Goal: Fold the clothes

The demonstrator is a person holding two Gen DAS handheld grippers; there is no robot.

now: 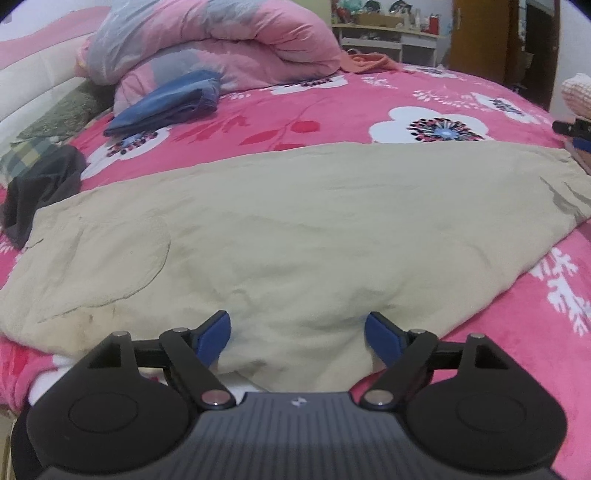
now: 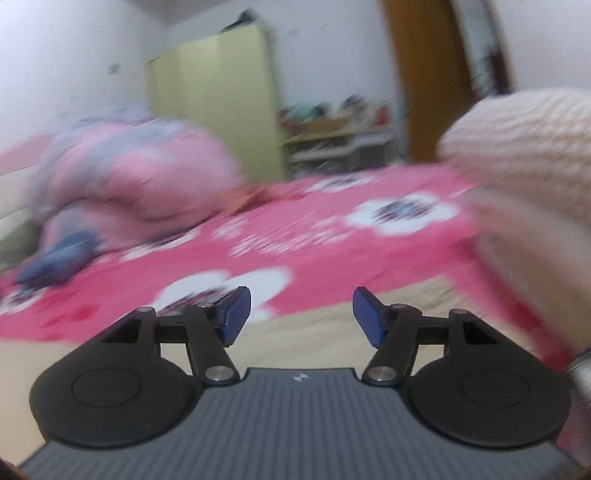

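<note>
- Beige garment (image 1: 288, 221) lies spread flat across the near part of the bed, on the pink floral blanket (image 1: 332, 110); a curved pocket seam shows at its left end
- Left gripper (image 1: 297, 338) sits low at the garment's near edge, its blue fingers (image 1: 214, 338) spread wide with a bulge of the cloth rising between them; nothing is clamped
- Right gripper (image 2: 301, 317) hovers above the garment's far edge, jaws parted and empty; its view is smeared by blur
- A cream knitted sleeve (image 2: 524, 147) fills the right side of the right wrist view
- Folded blue cloth (image 1: 166, 103) rests on the blanket at the foot of a rolled pink quilt (image 1: 221, 40), well apart from the beige garment
- Dark garment (image 1: 40, 184) lies at the beige garment's left end, touching or overlapping its corner
- Yellow-green wardrobe (image 2: 214, 103) and a cluttered shelf unit (image 1: 384, 33) stand against the far wall
</note>
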